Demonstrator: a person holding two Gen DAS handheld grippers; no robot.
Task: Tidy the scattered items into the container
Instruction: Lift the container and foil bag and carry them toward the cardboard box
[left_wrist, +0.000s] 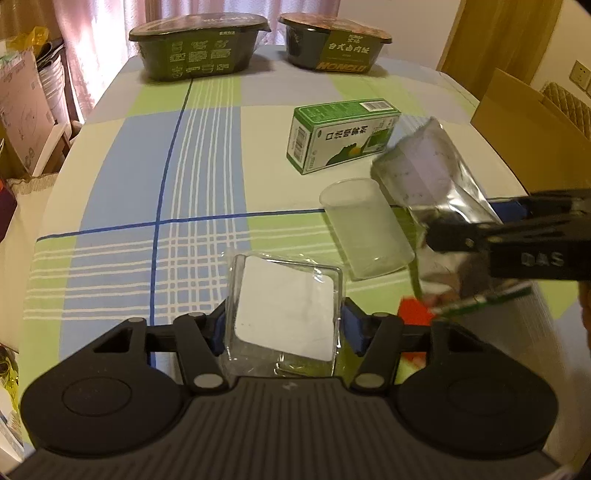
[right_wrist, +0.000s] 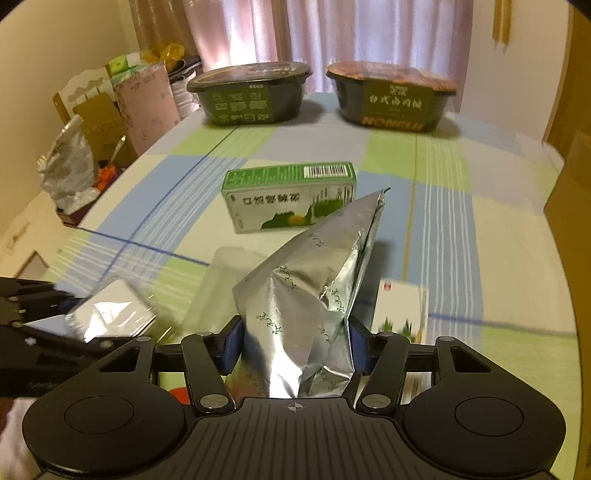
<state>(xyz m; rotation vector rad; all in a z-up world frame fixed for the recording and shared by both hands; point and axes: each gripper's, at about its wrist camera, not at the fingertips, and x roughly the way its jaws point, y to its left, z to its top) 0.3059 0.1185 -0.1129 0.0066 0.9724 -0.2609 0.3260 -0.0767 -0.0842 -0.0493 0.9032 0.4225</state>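
My left gripper (left_wrist: 283, 332) is shut on a clear plastic box with a white card inside (left_wrist: 284, 312), held above the checked tablecloth. My right gripper (right_wrist: 294, 345) is shut on a crumpled silver foil pouch (right_wrist: 314, 288). In the left wrist view the right gripper (left_wrist: 480, 236) reaches in from the right with that silver pouch (left_wrist: 428, 173). A frosted plastic cup (left_wrist: 365, 227) lies on its side between the grippers. Beyond it lies a green and white carton (left_wrist: 341, 134), also in the right wrist view as the green carton (right_wrist: 290, 197). The left gripper's clear box (right_wrist: 110, 312) shows at the lower left there.
Two dark instant-meal bowls (left_wrist: 199, 46) (left_wrist: 332, 42) stand at the table's far edge. A flat white and green packet (right_wrist: 400, 312) lies to the right of the pouch. A brown cardboard box (left_wrist: 528, 107) stands at the right edge. Boxes and bags (right_wrist: 110, 107) crowd the floor to the left.
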